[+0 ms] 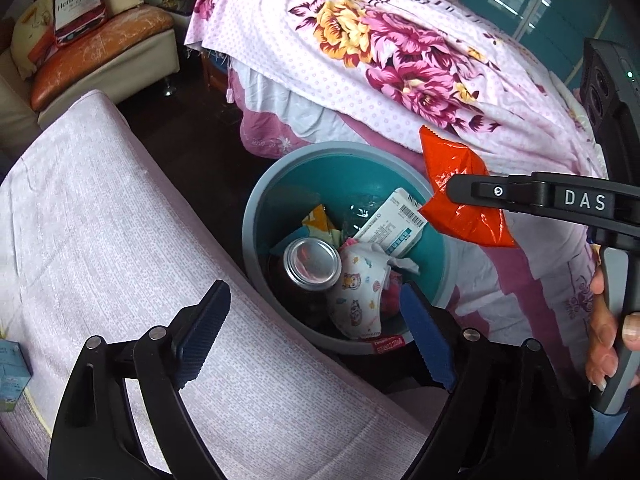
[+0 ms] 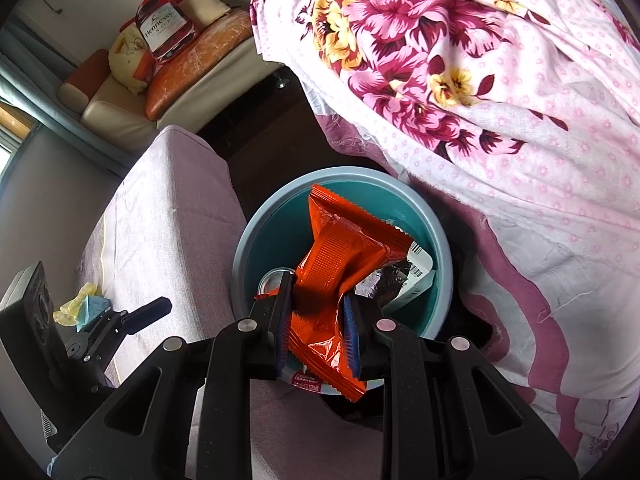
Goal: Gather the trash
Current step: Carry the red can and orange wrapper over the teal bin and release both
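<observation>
Left wrist view, lower left: pale pink woven cover (image 1: 132, 240), fine ribbed texture, over a flat padded surface. A light blue carton (image 1: 14, 372) sits at its far left edge. Upper left: cream sofa (image 1: 100, 64) with a glossy orange cushion (image 1: 100, 46).

Bottom centre: left gripper (image 1: 316, 332), black frame, ridged blue pads, jaws spread wide with nothing between them.

Centre: round trash bin (image 1: 256, 200), grey rim, teal inner wall, on a dark floor. Inside: a metal can (image 1: 312, 264) end-up, a white printed face mask (image 1: 360, 300), a white box with barcode (image 1: 394, 220), and a yellow wrapper (image 1: 318, 220).

Right: right gripper (image 2: 316, 312), jaws narrow, clamped on a crinkled glossy orange snack packet (image 1: 460, 192) with serrated ends, pinched at its middle. In the right wrist view the packet hangs over the bin's opening. A hand (image 1: 608, 336) grips the handle.

Upper right: floral pink bedspread (image 1: 400, 52), dotted cotton, draped over a bed edge.
</observation>
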A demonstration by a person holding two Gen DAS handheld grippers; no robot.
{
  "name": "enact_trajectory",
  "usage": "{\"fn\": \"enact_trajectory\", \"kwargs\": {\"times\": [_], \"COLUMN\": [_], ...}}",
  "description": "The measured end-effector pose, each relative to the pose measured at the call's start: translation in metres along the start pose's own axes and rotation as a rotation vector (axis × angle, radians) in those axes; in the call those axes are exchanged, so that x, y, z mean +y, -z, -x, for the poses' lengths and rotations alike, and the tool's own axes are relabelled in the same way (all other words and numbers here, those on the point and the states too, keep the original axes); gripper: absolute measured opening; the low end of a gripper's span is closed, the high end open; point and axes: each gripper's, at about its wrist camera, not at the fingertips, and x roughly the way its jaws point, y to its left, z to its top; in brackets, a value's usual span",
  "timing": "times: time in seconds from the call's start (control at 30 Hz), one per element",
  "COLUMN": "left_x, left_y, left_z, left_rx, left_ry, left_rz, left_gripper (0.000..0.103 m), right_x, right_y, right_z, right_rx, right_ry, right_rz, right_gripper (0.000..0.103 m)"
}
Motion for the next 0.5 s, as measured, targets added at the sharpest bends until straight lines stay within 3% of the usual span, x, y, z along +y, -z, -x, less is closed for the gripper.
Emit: {"fn": "enact_trajectory", "kwargs": {"times": [0.37,0.47,0.5], "left_x": [0.019,0.024,0.026], "left_y": [0.013,0.017,0.018], "left_z": [0.012,0.016,0.016], "left_rx": [-0.009,-0.013,-0.014], "left_ry": [0.006,0.009,0.01], "left_rz": [0.049,0.063,0.068], "left_gripper": [0.088,0.088,0.088], "right_x": [0.021,0.028,0.029], "right_y": [0.002,0.003,0.003], "right_z": [-0.006,-0.007,-0.008], "right_rx": [0.017,0.025,0.026], "right_ry": [0.018,0.023,0.026], "right_rz": [0.037,0.047,0.05], "right_gripper": [0.028,0.035,0.044]}}
